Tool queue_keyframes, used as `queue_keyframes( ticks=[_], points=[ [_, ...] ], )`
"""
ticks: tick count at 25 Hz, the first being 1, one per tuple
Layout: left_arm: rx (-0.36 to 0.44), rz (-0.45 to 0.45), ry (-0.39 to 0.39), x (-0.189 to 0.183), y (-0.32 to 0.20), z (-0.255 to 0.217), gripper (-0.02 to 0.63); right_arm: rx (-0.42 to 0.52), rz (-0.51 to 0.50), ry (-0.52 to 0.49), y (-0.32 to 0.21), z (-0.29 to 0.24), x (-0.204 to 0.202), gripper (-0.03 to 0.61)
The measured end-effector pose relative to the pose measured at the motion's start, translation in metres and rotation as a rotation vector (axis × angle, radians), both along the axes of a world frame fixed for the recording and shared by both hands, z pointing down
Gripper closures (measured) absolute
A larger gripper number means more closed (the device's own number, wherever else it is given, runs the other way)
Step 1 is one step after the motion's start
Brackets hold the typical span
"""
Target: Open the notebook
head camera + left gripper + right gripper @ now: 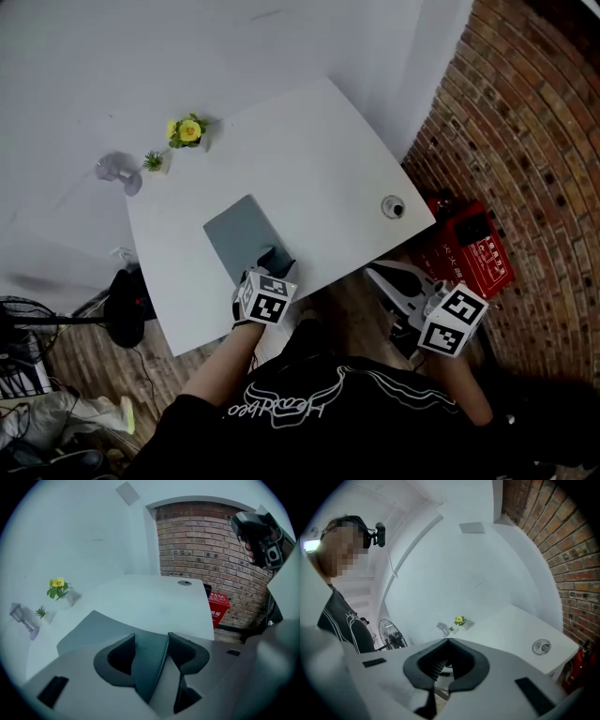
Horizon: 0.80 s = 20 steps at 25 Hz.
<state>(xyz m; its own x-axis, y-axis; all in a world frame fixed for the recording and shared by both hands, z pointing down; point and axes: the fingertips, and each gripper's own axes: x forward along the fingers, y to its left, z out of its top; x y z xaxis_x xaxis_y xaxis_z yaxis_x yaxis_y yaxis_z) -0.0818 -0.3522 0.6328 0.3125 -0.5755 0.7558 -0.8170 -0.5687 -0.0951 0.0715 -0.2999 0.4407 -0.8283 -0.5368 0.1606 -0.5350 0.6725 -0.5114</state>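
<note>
Grey and closed, one notebook (239,234) lies flat on the white table (309,150), near the table's front edge and just ahead of the person. Two tools are in view, each bearing one cube with black-and-white square markers. The left tool (277,259) reaches down onto the notebook's near edge; in the left gripper view its jaws are part-way closed with the edge of the cover filling the gap from pad to pad, so it grips the notebook. The right tool (373,272) hangs off the table's near right corner, touching nothing, and in the right gripper view its tips meet with nothing between them. At the far left corner of the table stand one yellow flower (188,131) in a white pot, one small green plant (154,160) and one small grey lamp-like object (117,171). One round metal fitting (393,207) sits near the right edge. On the floor beside the brick wall (525,141) lies one red box (473,246) with white characters too small to read. White script on the person's black shirt (281,408) cannot be made out either.
</note>
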Motion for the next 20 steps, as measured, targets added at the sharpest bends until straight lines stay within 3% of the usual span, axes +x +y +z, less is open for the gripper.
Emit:
queue_keyframes(
  ticks=[13,20],
  points=[
    [0.067,-0.041,0.067,-0.005,0.003,-0.027,0.417,-0.005,-0.042,-0.013,0.008,-0.002,-0.016,0.577],
    [0.108,-0.076,0.072,-0.016,0.012,-0.042,0.48,0.017,-0.056,-0.024,0.015,-0.017,-0.027,0.577]
  ],
)
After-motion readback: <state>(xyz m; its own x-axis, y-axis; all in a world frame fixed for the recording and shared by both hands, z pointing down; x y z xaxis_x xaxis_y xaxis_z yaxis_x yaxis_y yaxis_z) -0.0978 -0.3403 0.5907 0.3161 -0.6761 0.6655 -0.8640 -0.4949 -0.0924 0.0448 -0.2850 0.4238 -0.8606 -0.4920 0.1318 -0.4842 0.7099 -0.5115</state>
